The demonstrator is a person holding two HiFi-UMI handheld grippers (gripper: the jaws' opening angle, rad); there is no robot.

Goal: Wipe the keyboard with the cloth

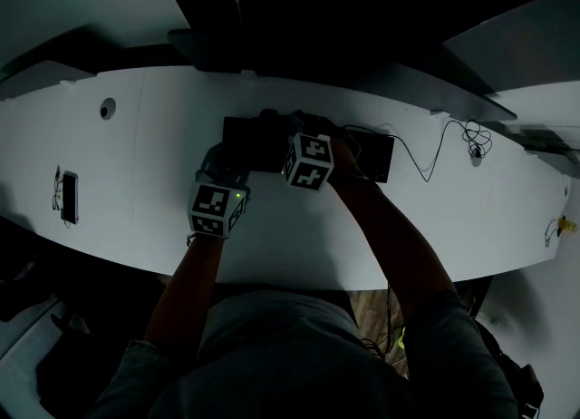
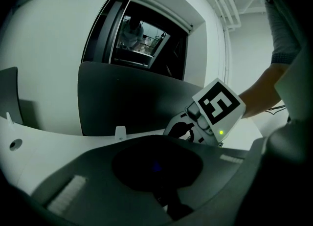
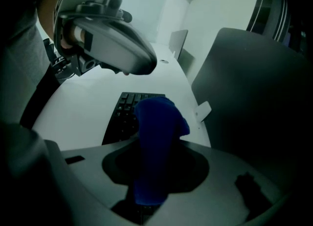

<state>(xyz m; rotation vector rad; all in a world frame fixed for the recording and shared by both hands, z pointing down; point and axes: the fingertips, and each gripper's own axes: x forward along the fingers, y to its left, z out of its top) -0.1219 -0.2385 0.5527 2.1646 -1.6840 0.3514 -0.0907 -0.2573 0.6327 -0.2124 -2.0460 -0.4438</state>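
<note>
On my end the right gripper has the blue cloth pinched in its jaws, sticking up and flopping over at the top. The black keyboard sits just past it on the white desk. The left gripper hangs above, and a dark monitor is off to the right.

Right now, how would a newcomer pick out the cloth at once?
On the long white desk, find the black keyboard. Near it, the right gripper is shut on the cloth: a bunched strip, the only bright blue thing among grey, black and white.
</note>
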